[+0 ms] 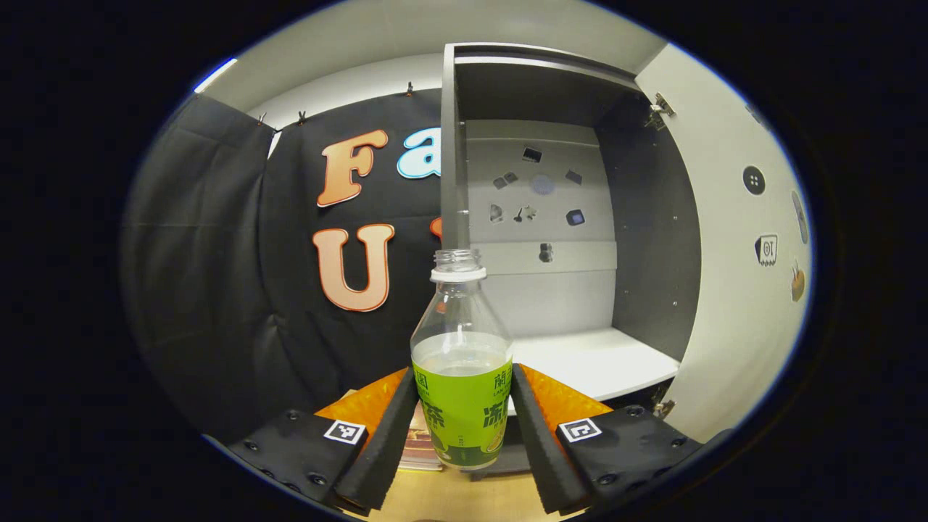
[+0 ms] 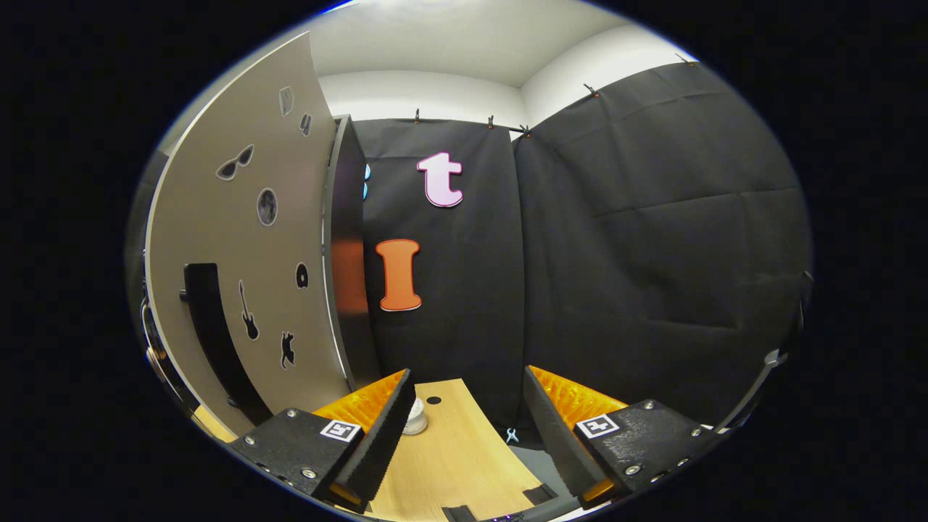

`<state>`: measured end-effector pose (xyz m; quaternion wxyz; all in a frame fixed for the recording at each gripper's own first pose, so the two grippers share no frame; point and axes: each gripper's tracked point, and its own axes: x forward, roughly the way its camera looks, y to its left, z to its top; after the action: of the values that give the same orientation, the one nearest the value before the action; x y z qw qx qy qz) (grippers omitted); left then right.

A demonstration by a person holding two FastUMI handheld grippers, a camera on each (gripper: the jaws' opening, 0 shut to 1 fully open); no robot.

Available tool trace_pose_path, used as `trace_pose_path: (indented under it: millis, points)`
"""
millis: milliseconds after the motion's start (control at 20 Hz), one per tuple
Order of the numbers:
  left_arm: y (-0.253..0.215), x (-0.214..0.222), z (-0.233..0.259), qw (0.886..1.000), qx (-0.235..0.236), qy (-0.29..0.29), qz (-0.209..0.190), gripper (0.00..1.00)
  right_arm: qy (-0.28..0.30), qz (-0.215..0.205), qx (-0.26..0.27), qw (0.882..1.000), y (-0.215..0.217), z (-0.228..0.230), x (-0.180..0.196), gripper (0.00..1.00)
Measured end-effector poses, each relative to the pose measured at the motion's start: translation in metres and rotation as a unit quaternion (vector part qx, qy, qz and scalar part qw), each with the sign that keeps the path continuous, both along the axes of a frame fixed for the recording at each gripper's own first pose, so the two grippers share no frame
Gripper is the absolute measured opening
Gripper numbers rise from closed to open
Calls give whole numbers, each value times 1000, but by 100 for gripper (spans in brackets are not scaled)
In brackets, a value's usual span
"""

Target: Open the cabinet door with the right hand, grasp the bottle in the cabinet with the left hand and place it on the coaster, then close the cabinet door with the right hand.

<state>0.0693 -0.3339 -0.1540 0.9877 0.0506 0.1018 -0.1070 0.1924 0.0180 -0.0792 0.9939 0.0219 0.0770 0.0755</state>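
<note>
- Your left gripper [image 1: 464, 428] sits nearest the lens in the left gripper view, its fingers [image 1: 388, 435] clamped on either side of the bottle [image 1: 462, 362], pressing on the green label.
- The bottle stands upright between them, capless, part-filled with pale liquid; its base is just above or on the tabletop [image 1: 449, 496], you cannot tell which from here.
- Behind the bottle the cabinet [image 1: 551, 217] is open, its white shelf [image 1: 594, 359] bare, its door [image 1: 732, 275] swung out to the right.
- A flat printed thing lies on the tabletop just left of the bottle's base, mostly hidden by the left finger; whether it is the coaster cannot be told.
- In the right gripper view your right gripper [image 2: 467, 435] has its fingers [image 2: 380, 442] spread apart, holding nothing, over the wooden tabletop [image 2: 457, 464].
- The open cabinet door [image 2: 246, 275] stands to its left, with its dark handle [image 2: 210, 326] well apart from the fingers.
- A small white round object [image 2: 415, 420] rests on the tabletop beside the left finger.
</note>
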Motion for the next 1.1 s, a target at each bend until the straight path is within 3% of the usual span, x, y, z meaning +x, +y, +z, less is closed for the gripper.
trace_pose_path:
  millis: [250,300,450,500,550,700,750,1000,1100]
  points:
    - [39,-32,-59,999,-11,38,15,80,3,8,-4,1000,6,0,0,97]
    - [45,-38,-70,999,-14,44,20,80,3,10,-7,1000,7,0,-1,93]
    - [64,-55,-107,998,-14,59,34,82,3,15,-13,1000,11,0,-3,97]
    - [69,-59,-120,997,-14,67,40,84,3,17,-14,1000,12,1,-4,93]
    - [74,-65,-134,996,-17,75,44,82,3,18,-15,1000,15,1,-5,97]
    - [84,-78,-170,993,-24,96,57,82,5,20,-21,1000,17,0,-5,97]
    - [88,-80,-180,993,-24,100,59,84,6,19,-23,1000,18,-1,-8,93]
    - [103,-90,-229,989,-22,127,76,84,15,15,-29,999,17,-4,-8,97]
    - [102,-96,-244,987,-25,135,80,82,19,12,-36,999,15,-4,-8,93]
